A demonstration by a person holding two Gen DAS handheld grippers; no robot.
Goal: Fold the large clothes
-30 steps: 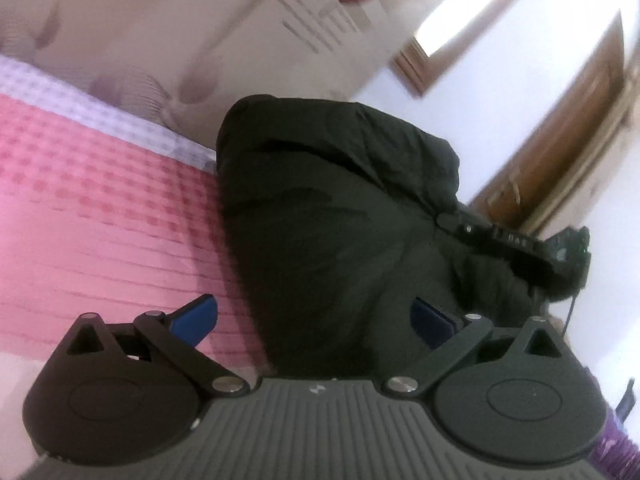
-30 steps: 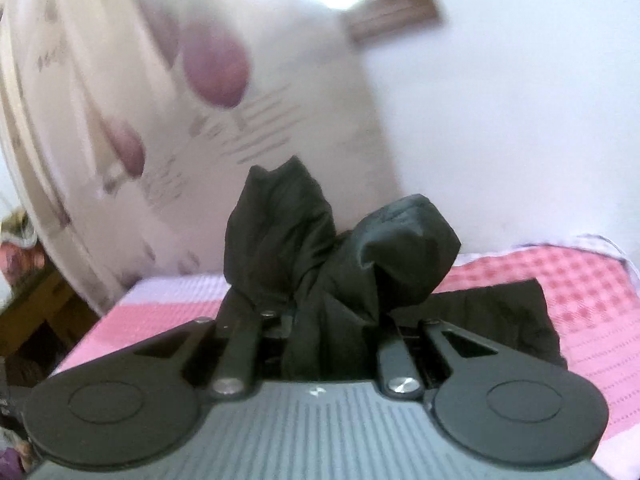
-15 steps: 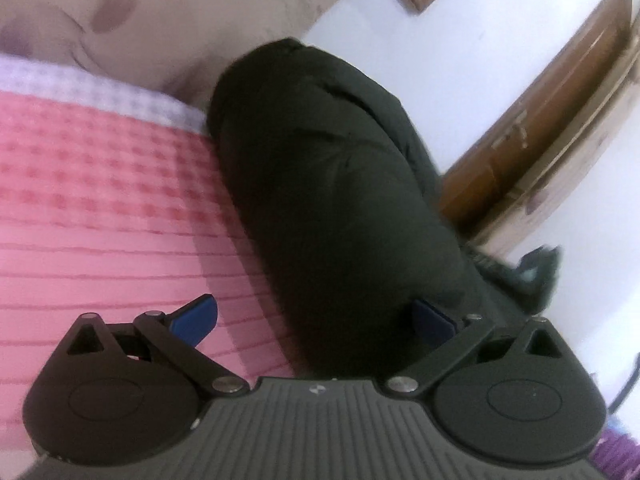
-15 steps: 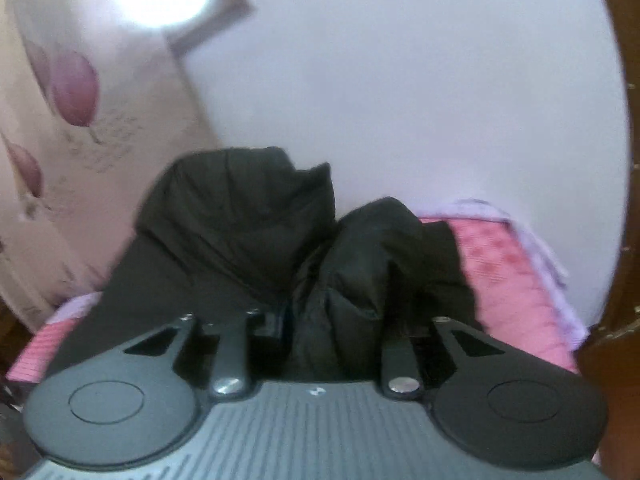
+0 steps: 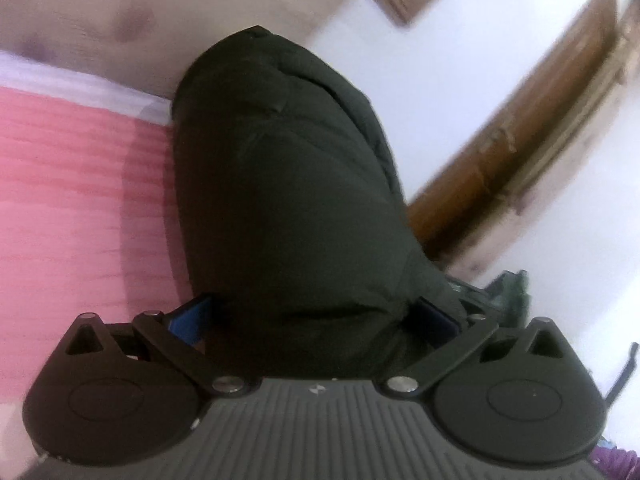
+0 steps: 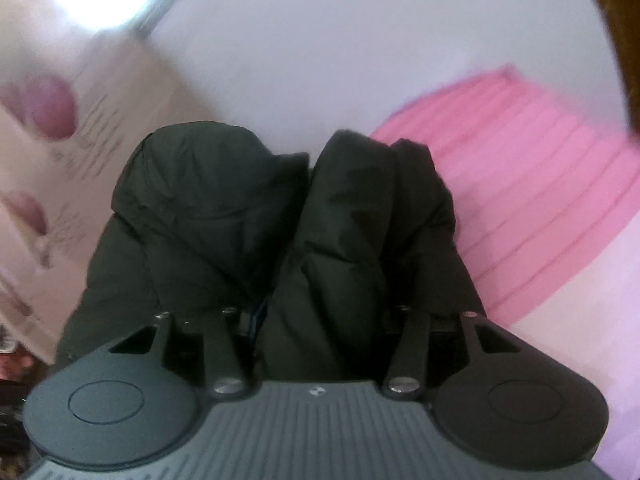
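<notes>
A large dark padded jacket [image 5: 288, 184] lies on a pink checked bed cover [image 5: 72, 200]. My left gripper [image 5: 312, 316] is open, its blue fingertips [image 5: 190, 314] wide apart on either side of a fold of the jacket that fills the gap. In the right wrist view the jacket [image 6: 352, 216] bunches up between the fingers of my right gripper [image 6: 320, 316], which is shut on it and holds it lifted above the pink cover [image 6: 532, 184]. The right fingertips are hidden by cloth.
A patterned cream curtain [image 5: 100, 16] hangs behind the bed and also shows in the right wrist view [image 6: 60, 128]. A white wall [image 6: 340, 40] and a wooden door frame [image 5: 540, 120] stand to the right. Dark equipment [image 5: 508, 288] sits low right.
My left gripper has moved onto the jacket, so cloth now lies between its open fingers. My right gripper has swung with its bunch of jacket toward the pink cover.
</notes>
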